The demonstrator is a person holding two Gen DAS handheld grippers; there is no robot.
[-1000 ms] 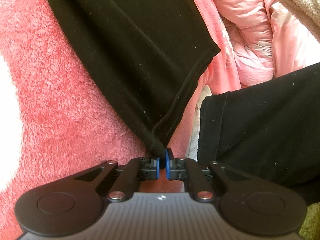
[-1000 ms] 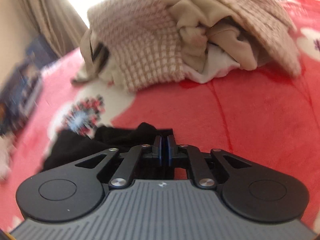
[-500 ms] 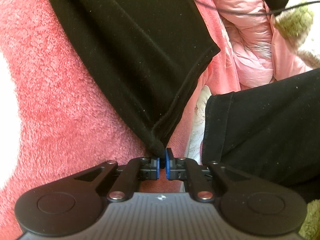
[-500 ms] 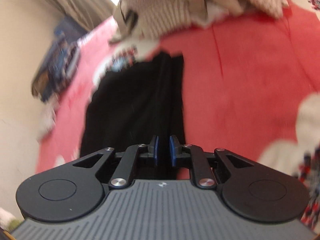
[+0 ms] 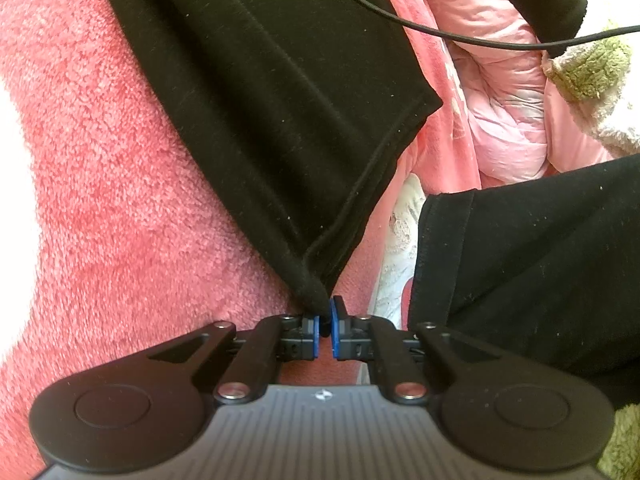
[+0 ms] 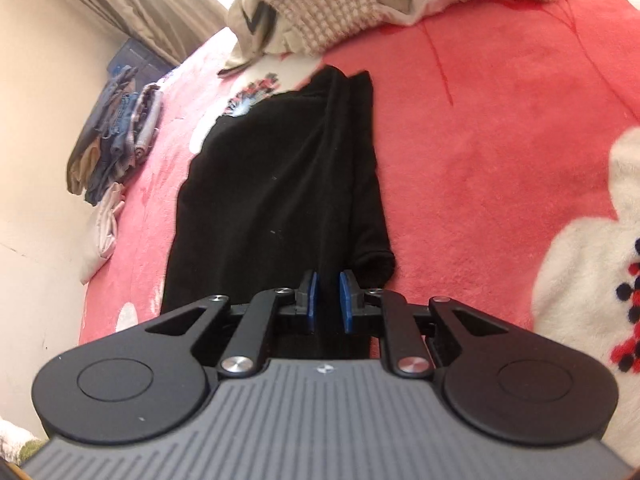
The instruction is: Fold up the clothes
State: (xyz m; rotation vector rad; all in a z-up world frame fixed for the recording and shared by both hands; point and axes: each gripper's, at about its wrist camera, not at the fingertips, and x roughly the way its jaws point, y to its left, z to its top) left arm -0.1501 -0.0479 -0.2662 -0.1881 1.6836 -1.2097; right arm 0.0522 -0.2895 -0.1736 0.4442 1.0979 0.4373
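Observation:
A black garment (image 6: 276, 184) lies stretched lengthwise on a red fleece blanket (image 6: 480, 160). In the left wrist view my left gripper (image 5: 325, 328) is shut on a hem corner of the black garment (image 5: 280, 100), which spreads away from the jaws over the blanket (image 5: 100, 200). In the right wrist view my right gripper (image 6: 328, 300) is slightly open and empty, just above the near end of the garment.
A pile of unfolded beige and checked clothes (image 6: 340, 4) lies at the far end of the bed. Folded jeans and shirts (image 6: 120, 136) are stacked by the wall at left. A pink quilt (image 5: 512, 112), a black cable (image 5: 440, 32) and the person's black-clad leg (image 5: 540, 272) are at right.
My right gripper opened and let go of the garment, pulling back along it so its full length now shows. My left gripper keeps its hold and has not moved.

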